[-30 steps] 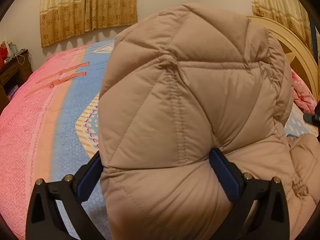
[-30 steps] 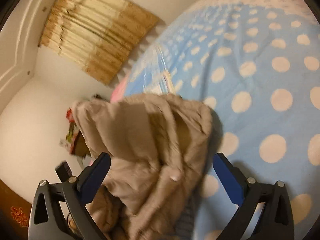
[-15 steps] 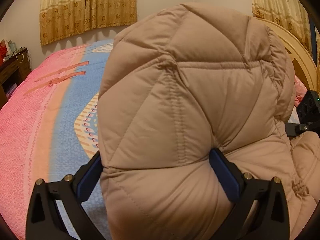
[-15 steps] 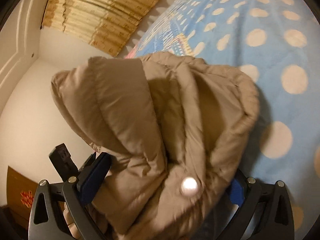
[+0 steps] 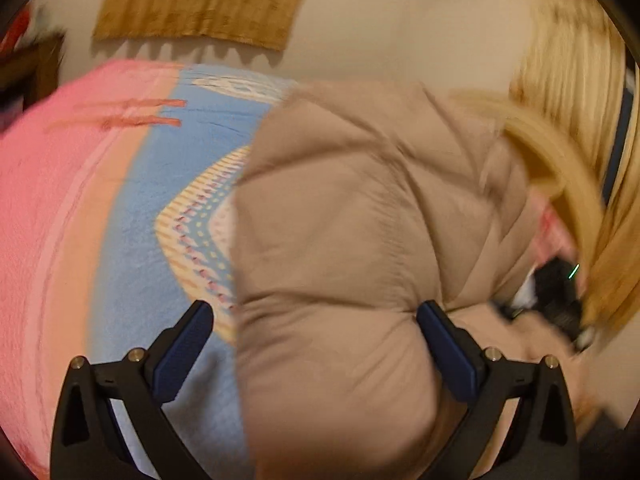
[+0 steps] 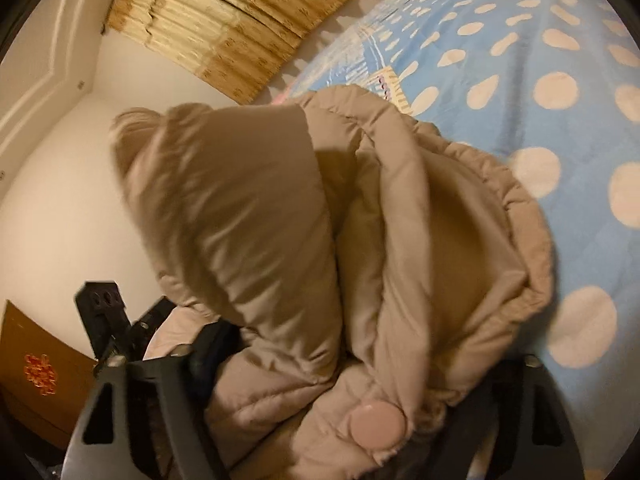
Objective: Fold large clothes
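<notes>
A beige quilted puffer jacket [image 5: 352,240] hangs over the bed and bulges up between the fingers of my left gripper [image 5: 316,344]. The right pad [image 5: 444,348] touches the fabric, but the left pad [image 5: 184,348] stands apart from it, with blue bedspread showing in the gap. The picture is smeared by motion. In the right wrist view the jacket [image 6: 260,220] fills the frame, with a pink snap button [image 6: 376,426] near the bottom. My right gripper [image 6: 364,360] is closing, and a thick fold buries both pads. The left gripper [image 6: 104,320] shows at the left there.
The bed carries a pink and blue bedspread [image 5: 120,240], blue with cream dots [image 6: 560,120] on the right gripper's side. A cream headboard [image 5: 560,184] curves at the right, with gold curtains [image 5: 200,4] behind. A dark bedside table [image 5: 32,64] and brown wooden furniture [image 6: 32,380] stand by the walls.
The left wrist view has swung and blurred, and the jacket has slid right, off the left pad. The right gripper has sunk into the jacket and its jaws have narrowed around a fold.
</notes>
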Demonstrator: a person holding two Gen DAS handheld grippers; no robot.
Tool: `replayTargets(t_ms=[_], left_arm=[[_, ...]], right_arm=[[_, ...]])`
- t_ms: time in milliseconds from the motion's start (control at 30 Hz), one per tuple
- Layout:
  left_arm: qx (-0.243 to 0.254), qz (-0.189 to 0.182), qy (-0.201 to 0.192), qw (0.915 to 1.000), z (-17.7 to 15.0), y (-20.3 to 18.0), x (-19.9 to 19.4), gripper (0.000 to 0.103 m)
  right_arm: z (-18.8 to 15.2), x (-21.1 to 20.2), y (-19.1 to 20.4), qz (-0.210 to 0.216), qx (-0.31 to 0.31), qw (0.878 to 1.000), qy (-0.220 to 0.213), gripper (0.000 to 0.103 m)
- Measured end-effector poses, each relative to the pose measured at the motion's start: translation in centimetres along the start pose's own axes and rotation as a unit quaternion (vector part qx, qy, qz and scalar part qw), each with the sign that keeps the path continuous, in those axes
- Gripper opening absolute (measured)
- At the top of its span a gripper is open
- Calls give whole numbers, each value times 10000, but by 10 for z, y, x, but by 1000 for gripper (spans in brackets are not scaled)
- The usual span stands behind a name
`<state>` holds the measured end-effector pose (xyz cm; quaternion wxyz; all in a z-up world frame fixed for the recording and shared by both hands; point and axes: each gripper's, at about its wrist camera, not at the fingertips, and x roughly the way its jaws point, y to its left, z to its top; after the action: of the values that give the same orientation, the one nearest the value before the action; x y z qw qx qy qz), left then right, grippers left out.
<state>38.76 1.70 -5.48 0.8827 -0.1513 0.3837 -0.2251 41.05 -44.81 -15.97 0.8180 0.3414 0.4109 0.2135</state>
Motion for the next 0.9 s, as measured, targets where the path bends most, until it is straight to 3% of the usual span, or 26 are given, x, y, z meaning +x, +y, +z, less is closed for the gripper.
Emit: replayTargets(t_ms=[200,333,500,567,633,733,900], left_arm=[[-630,-526,453,9956,-5,30,-4,103],[-1153,-1232,903,9815,-16,36,15,103],[-1540,-1687,1101,9673,-22,32,41,103],[-1294,-1731,1139,9697,-20,19,44,103],[-1086,-1747,1166,9716,-18,7,42,90],[-816,-1711,1060,9761,-16,-5,29,74],[-554,-1503,743,9843,-17,-24,-5,68]], right_arm=[[-6,-7,-4,43,-105,9999,-127,72],[-8,-8,-5,52,-119,9998,-154,72],[-12,-10,-4,53,-148,9997,-209,72],[-14,-12,-2,50,-177,9996,-219,72],[-16,-14,-1,58,-198,9995,-238,69],[-21,-20,4,236,-195,9991,-290,56],[-41,-32,30,357,-284,9982,-377,45]])
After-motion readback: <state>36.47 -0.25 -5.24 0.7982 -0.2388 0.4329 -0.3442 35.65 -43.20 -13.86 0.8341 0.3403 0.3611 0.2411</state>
